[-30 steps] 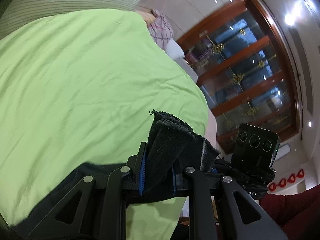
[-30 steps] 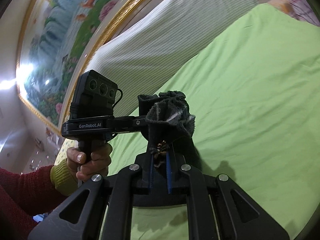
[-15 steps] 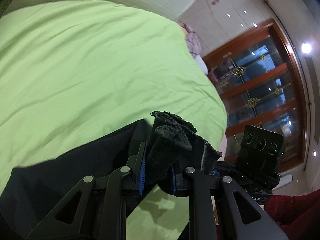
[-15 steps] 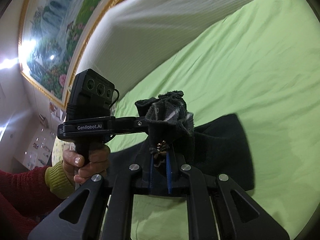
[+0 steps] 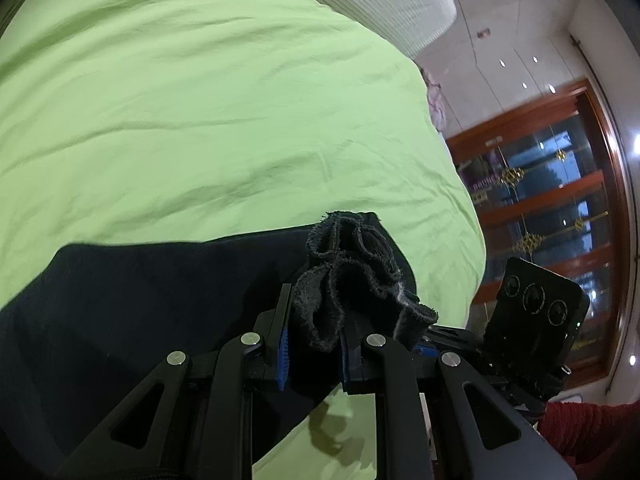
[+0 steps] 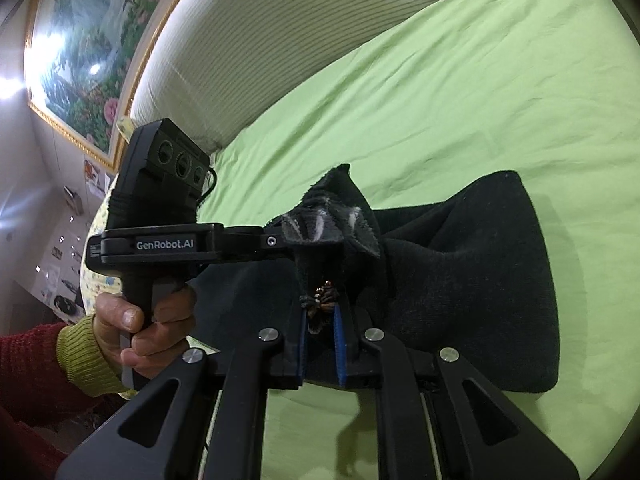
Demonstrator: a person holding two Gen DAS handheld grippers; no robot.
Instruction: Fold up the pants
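Vs. a sec ago: both views have tipped down toward the bed (image 5: 200,100); far more of the black pants (image 5: 140,300) now lies spread on the green sheet, where before only a dark strip showed at frame bottom. Room background has slid off to the edges.

Left tongs (image 5: 312,344): pinching a bunched wad of pants edge between blue pads, jaws closing a touch. Cloth frays up above the tips, rest trails down-left onto the bed.

Right tongs (image 6: 320,344): pinching another bunch of pants, a small brown trim bit caught at the pads; jaws easing apart slightly, cloth still pressed between them. Pants drape right of the tongs across the bed.

Around bed: white ribbed headboard (image 6: 280,40) at its far side, framed floral painting (image 6: 88,40) above that. Wooden glass cabinet (image 5: 560,220) beyond bed's right edge. Left hand (image 6: 140,328), red sleeve w/ yellow-green cuff, grips the handle beside the bed.

Bunched cloth hides the tong tips in both views.
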